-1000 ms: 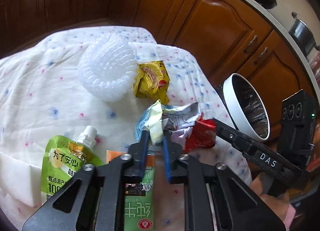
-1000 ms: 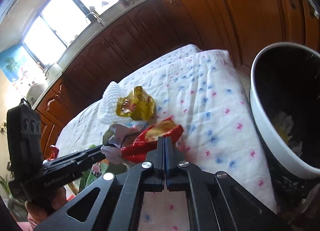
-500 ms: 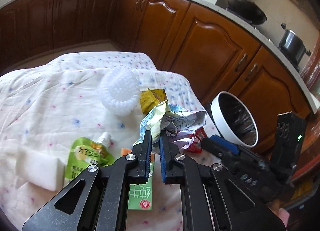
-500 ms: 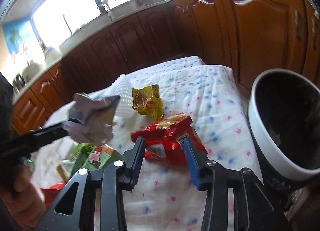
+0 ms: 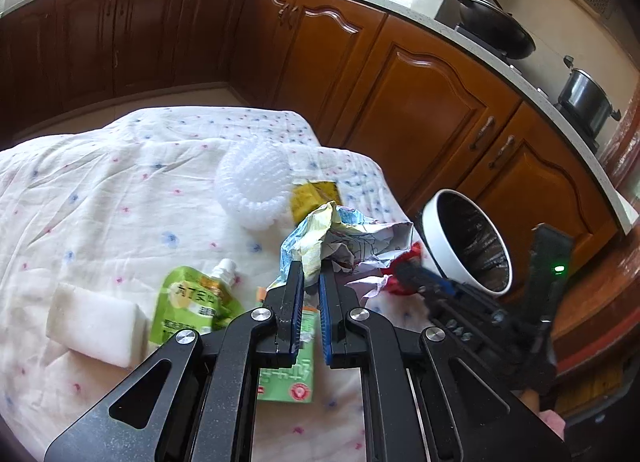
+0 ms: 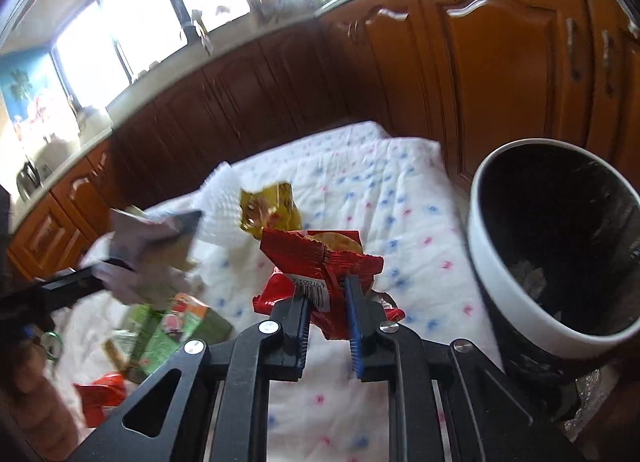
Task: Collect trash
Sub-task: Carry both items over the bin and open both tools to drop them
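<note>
- My left claw (image 5: 309,274) grips the crumpled paper wrapper (image 5: 344,238), which rises just beyond its tips, above the worktop (image 5: 120,189).
- My right claw (image 6: 327,294) is clamped on the red snack wrapper (image 6: 316,262), which sticks up between its fingers.
- The white trash bin (image 6: 516,274) with a dark liner stands right of the right claw, near it, beside the worktop.
- Ahead of the left claw lie a white foam net (image 5: 254,189) and a yellow wrapper (image 5: 314,197).
- Left of this claw I see a green drink pouch (image 5: 192,302) and a white foam block (image 5: 94,326); a green carton (image 5: 288,374) lies under its fingers.
</note>
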{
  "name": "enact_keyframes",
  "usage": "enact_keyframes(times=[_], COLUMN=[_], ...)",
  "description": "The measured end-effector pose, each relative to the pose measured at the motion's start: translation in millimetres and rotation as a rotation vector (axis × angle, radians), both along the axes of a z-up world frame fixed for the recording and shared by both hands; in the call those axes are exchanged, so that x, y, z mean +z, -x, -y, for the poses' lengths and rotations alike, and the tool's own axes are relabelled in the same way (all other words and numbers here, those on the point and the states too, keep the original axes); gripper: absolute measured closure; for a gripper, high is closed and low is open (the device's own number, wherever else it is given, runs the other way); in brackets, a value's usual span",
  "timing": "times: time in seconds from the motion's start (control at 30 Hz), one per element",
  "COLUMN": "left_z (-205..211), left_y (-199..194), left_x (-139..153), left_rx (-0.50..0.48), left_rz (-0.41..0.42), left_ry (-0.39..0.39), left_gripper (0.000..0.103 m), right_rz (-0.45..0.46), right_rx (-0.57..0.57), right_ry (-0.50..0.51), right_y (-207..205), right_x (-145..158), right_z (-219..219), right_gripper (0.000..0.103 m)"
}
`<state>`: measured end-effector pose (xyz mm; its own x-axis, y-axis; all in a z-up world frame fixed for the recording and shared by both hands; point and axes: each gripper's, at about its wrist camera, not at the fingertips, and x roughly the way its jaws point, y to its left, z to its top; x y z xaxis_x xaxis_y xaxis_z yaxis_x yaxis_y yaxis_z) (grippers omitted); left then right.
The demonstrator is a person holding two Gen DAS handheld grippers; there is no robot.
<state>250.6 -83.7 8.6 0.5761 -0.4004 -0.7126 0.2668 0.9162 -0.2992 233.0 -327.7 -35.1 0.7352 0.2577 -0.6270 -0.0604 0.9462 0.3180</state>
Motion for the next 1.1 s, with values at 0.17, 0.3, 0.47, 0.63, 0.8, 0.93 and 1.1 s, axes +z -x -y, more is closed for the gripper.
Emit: enact_keyframes(times=[0.17, 0.3, 0.47, 0.63, 0.8, 0.93, 1.1], left_z=[22.1, 43.5, 69.4, 98.0, 132.9, 161.6, 194.2], left_y=[7.5, 14.2, 17.8, 17.3, 11.5, 1.7, -10.2], left_x=[1.7, 3.9, 6.7, 10.4, 15.6, 17.8, 17.7], left_rx=[-0.054, -0.102, -0.153, -0.199, -0.252, -0.294, -0.334], left_rz=[0.007, 0.012, 0.014, 0.022, 0.044, 0.042, 0.053], left_ry=[0.001, -0.002, -0.008, -0.027, -0.057, -0.071, -0.117], left_gripper=[0.096, 0.096, 0.096, 0.096, 0.096, 0.096, 0.096], right_rz=[0.015, 0.017, 0.021, 0.03, 0.017, 0.001, -0.032], right_rx=[-0.046, -0.094, -0.154, -0.219, -0.258, -0.273, -0.282], right_ry=[-0.022, -0.04, -0.053, -0.057, -0.049, -0.047, -0.031], right_y=[24.2, 41.1, 53.3, 60.8, 53.6, 45.7, 34.9], right_x=[13.4, 18.9, 22.8, 27.1, 29.4, 30.2, 24.8], right_z=[27.6, 53.7, 82.9, 114.5, 138.5, 150.5, 165.5], right_gripper=[0.087, 0.087, 0.086, 0.086, 0.086, 0.085, 0.084])
